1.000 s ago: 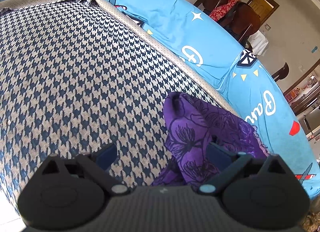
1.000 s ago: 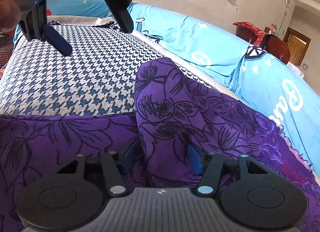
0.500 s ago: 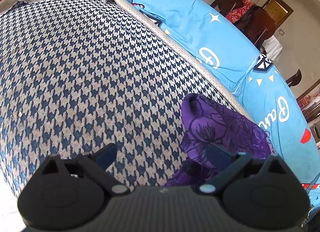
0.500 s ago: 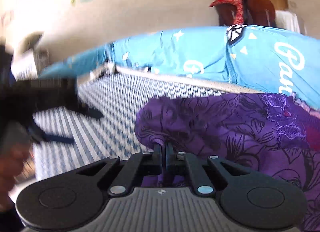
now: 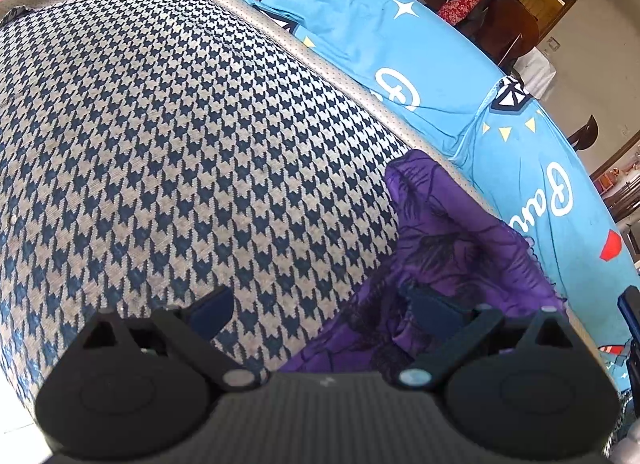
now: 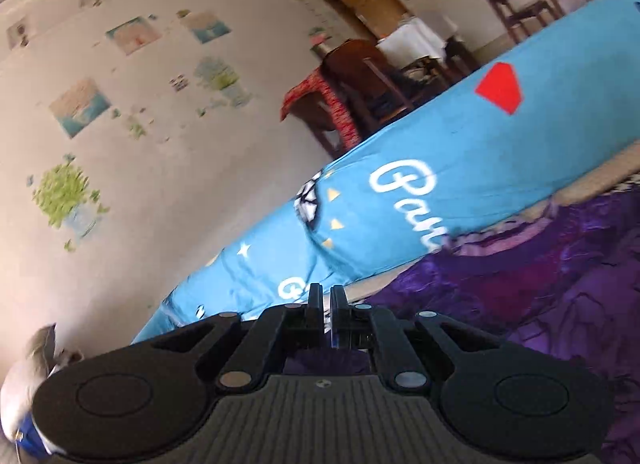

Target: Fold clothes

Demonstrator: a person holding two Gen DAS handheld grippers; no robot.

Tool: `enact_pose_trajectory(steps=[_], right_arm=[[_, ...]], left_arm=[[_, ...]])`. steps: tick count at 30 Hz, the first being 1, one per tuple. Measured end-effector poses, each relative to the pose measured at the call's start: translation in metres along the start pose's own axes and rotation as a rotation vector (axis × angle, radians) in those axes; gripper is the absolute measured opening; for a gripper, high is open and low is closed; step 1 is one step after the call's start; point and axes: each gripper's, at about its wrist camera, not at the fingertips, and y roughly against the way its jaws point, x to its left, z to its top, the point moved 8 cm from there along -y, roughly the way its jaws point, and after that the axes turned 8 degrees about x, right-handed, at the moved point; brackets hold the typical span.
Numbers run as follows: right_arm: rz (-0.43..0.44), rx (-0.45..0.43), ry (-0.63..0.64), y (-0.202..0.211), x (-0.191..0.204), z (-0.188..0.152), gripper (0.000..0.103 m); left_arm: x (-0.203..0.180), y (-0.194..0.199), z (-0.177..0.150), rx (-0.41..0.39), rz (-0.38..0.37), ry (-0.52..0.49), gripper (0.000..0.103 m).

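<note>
The purple floral garment (image 5: 452, 232) lies at the right side of a houndstooth cover (image 5: 180, 124). My left gripper (image 5: 320, 308) hovers low over the cover and is open. Its right finger (image 5: 432, 308) is over the garment's edge and its left finger is over bare cover. In the right wrist view, my right gripper (image 6: 327, 300) is shut, with purple cloth pinched at the base of its fingers. This view is tilted and points up at the wall. The rest of the garment (image 6: 540, 296) spreads out to the right.
A bright blue printed sheet (image 5: 400, 44) runs along the far edge of the cover, also seen as the blue sheet (image 6: 440, 168). Behind it stand dark wooden chairs (image 6: 360, 76) with a red cloth, a door and a wall with stickers.
My right gripper shut on a fold of the purple garment, then lifted and rolled toward the wall. The garment's raised fold was pulled lower and to the right. My left gripper stayed open.
</note>
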Motion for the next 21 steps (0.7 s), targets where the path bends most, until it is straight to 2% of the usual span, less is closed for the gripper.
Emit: enact_pose_trajectory(steps=[3,6,12,21], right_arm=[[-0.092,-0.030,-0.012,0.012,-0.023,0.011,0.007],[-0.092,0.013,0.014,0.015,-0.026,0.007,0.009],[-0.100,0.112,0.201,0.009,-0.004,-0.026,0.011],[-0.063,0.278,0.542,-0.021,0.040,-0.093,0.037]], left_arm=[[-0.007,-0.005,-0.006,0.010,0.003,-0.011,0.100],[-0.013,-0.009,-0.011,0.019,0.009,-0.014,0.100],[-0.021,-0.014,-0.014,0.012,0.036,-0.031,0.100],[-0.013,-0.010,-0.008,-0.006,0.055,-0.018,0.100]])
